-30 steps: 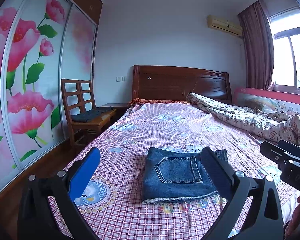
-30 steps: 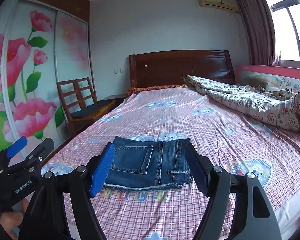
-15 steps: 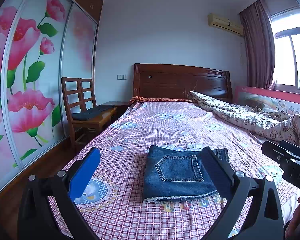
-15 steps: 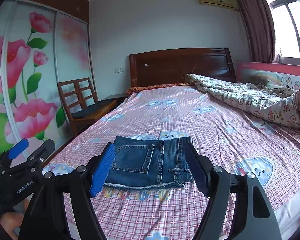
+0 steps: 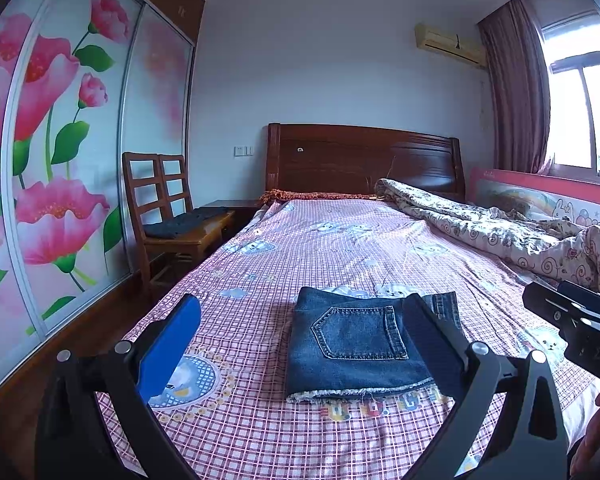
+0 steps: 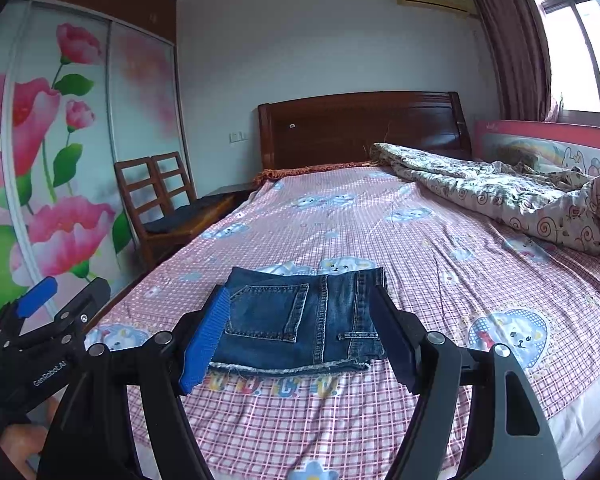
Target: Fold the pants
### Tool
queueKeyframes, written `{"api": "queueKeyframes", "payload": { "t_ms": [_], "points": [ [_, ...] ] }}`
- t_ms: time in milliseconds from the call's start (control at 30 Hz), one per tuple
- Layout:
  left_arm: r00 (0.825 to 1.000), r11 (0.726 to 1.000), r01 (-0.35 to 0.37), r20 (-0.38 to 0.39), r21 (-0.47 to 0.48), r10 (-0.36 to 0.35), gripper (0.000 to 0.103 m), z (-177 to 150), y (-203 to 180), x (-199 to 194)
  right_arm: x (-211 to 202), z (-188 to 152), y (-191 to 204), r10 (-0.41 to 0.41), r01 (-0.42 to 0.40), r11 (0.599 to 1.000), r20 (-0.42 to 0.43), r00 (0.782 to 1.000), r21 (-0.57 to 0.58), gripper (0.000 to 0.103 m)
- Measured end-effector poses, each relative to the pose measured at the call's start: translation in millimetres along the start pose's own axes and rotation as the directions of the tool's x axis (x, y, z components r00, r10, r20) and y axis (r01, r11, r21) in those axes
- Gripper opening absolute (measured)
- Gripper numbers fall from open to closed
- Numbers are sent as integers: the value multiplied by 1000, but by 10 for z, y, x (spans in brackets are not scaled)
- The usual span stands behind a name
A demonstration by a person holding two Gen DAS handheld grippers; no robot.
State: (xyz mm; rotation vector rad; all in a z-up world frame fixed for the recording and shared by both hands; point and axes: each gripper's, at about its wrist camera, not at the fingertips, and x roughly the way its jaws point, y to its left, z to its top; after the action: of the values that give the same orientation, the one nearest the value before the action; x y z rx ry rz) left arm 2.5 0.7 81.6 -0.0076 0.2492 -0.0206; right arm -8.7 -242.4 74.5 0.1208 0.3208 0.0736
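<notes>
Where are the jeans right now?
The folded jeans lie flat on the checked bedsheet near the foot of the bed, centre in both wrist views, well short of the rumpled quilt at right.

A bed (image 5: pixel 340 248) with a pink checked sheet printed with cartoon bears fills the middle of the room. Its dark wooden headboard (image 5: pixel 360 158) stands against the pale back wall. A crumpled floral quilt (image 5: pixel 500 232) lies heaped along the bed's right side, near the window (image 5: pixel 580 116) and its dark curtain (image 5: pixel 516 84). An air conditioner (image 5: pixel 448 42) is mounted high on the wall. To the left, 2 wooden chairs (image 5: pixel 164 208) stand side by side, with a dark cushion on the seat, beside a wardrobe (image 5: pixel 60 160) whose sliding doors show large pink flowers.
</notes>
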Motion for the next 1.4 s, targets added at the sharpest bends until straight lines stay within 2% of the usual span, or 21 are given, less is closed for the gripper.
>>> {"api": "queueKeyframes", "payload": {
  "t_ms": [167,267,367,600,767,833,967,1067,1267,1400],
  "points": [
    [999,1000,-18,-40,7,18,101,-1,-6,58,13,-4,-4,-1,1,1000,-4,1000,-7,71],
    [998,1000,-7,-63,-13,6,101,-11,17,86,26,-4,-4,-3,3,1000,-10,1000,-14,71],
    [998,999,-46,-53,-28,44,101,-22,18,67,39,-6,-10,-4,4,1000,-14,1000,-14,71],
    [998,999,9,-68,-53,-12,101,-9,26,94,35,-9,12,-4,3,1000,-22,1000,-27,71],
    [994,997,9,-108,-74,-17,101,-19,37,155,51,-21,16,-3,1,999,-36,999,-36,71],
    [991,996,30,-128,-83,-41,101,-37,43,187,53,-30,14,-2,1,999,-38,999,-38,71],
    [985,996,25,-168,-80,-38,101,-63,33,226,58,-33,26,-1,-1,999,-42,999,-49,71],
    [986,997,44,-160,-69,-54,101,-66,10,210,63,-39,37,1,-4,998,-47,999,-55,71],
    [974,989,91,-195,-121,-114,101,-56,53,259,82,-56,46,-5,1,997,-53,999,-74,71],
    [976,990,73,-198,-118,-96,101,-78,53,280,80,-71,49,-6,2,998,-59,998,-69,71]
  ]
}}
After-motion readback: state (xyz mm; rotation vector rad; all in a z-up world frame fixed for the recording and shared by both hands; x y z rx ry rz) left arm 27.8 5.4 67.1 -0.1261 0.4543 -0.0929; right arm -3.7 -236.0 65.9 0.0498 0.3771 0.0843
